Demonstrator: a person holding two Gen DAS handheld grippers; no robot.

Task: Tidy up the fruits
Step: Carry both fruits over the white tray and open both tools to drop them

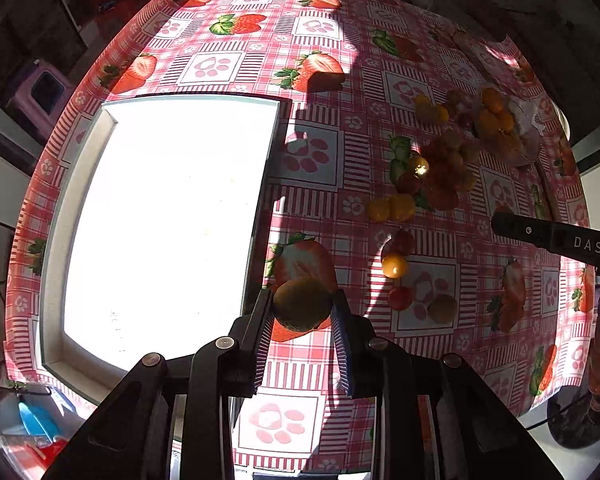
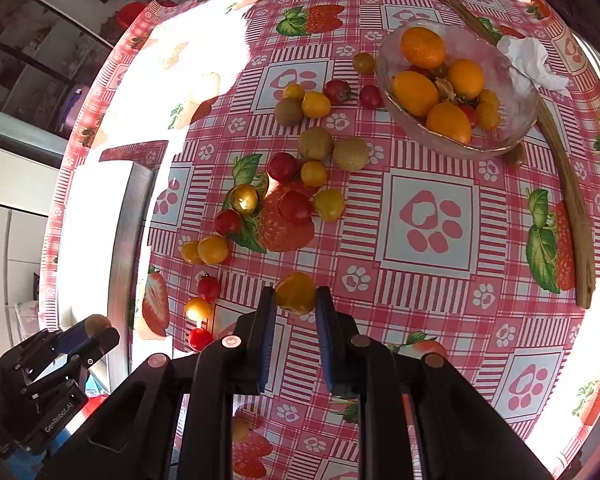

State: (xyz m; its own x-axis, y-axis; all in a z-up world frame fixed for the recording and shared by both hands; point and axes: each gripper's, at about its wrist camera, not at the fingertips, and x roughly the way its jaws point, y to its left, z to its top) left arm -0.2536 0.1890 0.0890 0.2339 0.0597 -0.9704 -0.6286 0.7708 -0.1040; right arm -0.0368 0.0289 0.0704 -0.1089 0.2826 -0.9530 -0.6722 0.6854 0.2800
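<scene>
My left gripper (image 1: 302, 304) is shut on a small brown kiwi (image 1: 302, 302), held above the tablecloth just right of the white tray (image 1: 52, 264). It also shows in the right wrist view (image 2: 94, 326) at lower left, with the kiwi (image 2: 96, 322) between its fingers. My right gripper (image 2: 296, 296) is shut on a yellow cherry tomato (image 2: 295, 293) just above the cloth. Several red and yellow cherry tomatoes (image 2: 296, 206) and small kiwis (image 2: 315, 143) lie scattered mid-table. A glass bowl (image 2: 512, 136) at the back right holds oranges (image 2: 423, 47) and small fruit.
The table has a pink checked cloth with strawberry prints (image 2: 428, 216). A long wooden spoon (image 2: 572, 200) runs along the right side. A crumpled white tissue (image 2: 530, 62) lies beside the bowl. The tray's interior is overexposed by sunlight. The table edge curves at left.
</scene>
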